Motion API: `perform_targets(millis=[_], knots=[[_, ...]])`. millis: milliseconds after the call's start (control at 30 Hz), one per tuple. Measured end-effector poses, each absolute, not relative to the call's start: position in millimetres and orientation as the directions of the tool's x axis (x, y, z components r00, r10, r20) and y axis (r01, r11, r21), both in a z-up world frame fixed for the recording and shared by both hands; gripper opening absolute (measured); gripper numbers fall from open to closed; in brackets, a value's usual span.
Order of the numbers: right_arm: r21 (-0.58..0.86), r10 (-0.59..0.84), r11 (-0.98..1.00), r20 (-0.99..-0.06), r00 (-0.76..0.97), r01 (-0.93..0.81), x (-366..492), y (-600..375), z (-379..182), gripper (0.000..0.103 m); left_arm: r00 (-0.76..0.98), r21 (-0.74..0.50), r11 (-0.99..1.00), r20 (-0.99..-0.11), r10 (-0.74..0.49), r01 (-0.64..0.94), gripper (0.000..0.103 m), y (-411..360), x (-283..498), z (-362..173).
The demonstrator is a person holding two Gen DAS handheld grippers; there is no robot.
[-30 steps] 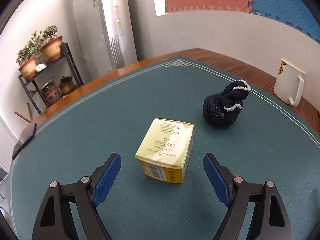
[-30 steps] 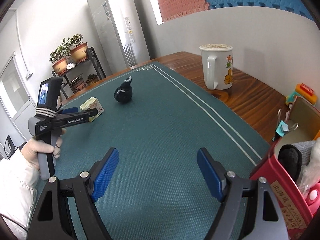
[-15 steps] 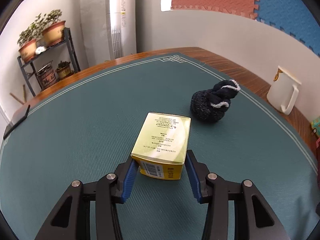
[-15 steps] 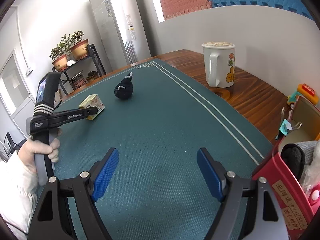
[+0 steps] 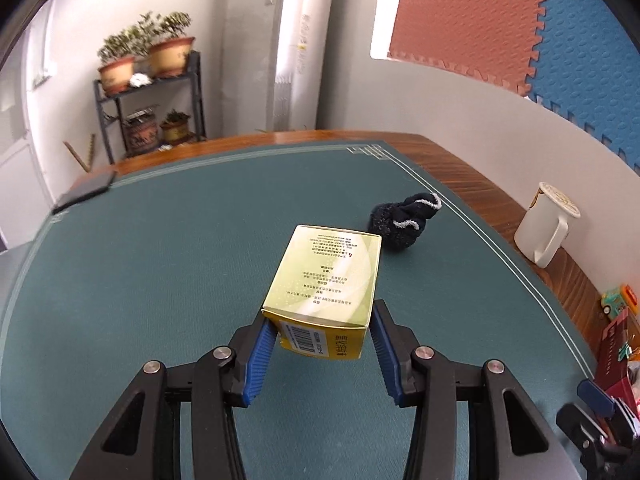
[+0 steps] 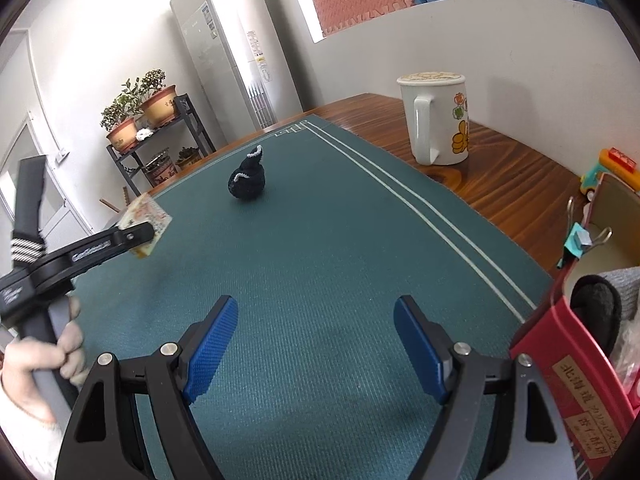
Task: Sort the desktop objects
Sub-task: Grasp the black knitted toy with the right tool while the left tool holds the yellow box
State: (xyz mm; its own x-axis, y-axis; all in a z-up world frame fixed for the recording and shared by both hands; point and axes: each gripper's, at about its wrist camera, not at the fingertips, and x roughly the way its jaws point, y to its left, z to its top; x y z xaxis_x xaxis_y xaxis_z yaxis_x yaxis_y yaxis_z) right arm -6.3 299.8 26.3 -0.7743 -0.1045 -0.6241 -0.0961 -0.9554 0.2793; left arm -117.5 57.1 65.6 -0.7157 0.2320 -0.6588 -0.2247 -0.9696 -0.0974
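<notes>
So left gripper [image 5: 322, 338] is clamped on the yellow-green cardboard box [image 5: 326, 280], lifted off the green desk mat [image 5: 160, 280]; looks light, thin-walled, crushable, so grip low on the flat sides. Right gripper [image 6: 316, 344] gapes wide, holding nothing

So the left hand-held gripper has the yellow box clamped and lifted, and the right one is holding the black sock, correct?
Not quite. The right wrist view shows the right hand-held gripper open and holding nothing; the black sock lies on the green mat. The left hand-held gripper does have the yellow box clamped and lifted.
</notes>
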Motion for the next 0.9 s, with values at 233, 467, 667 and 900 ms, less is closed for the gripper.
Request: perform_targets(millis=[233,467,667,900], knots=[[0.323,-0.159,-0.942,-0.659,-0.735,-0.086,-19,303,24,0.083,-0.726,-0.119,-0.977,-0.655,0.212,-0.178,0.048,40,-111,56],[0.198,-0.126,-0.980,-0.654,-0.746,-0.009,-83,280,59,0.083,-0.694,-0.130,-0.977,-0.688,0.211,-0.168,0.048,41,-122,42],[0.293,-0.192,-0.956,-0.669,-0.718,-0.018,-157,274,55,0.083,-0.699,-0.153,-0.979,-0.685,0.205,-0.137,0.048,35,-129,40],[0.343,-0.231,-0.939,-0.703,-0.673,-0.037,-223,256,31,0.082,-0.681,-0.161,-0.981,-0.707,0.192,-0.109,0.048,38,-136,31]])
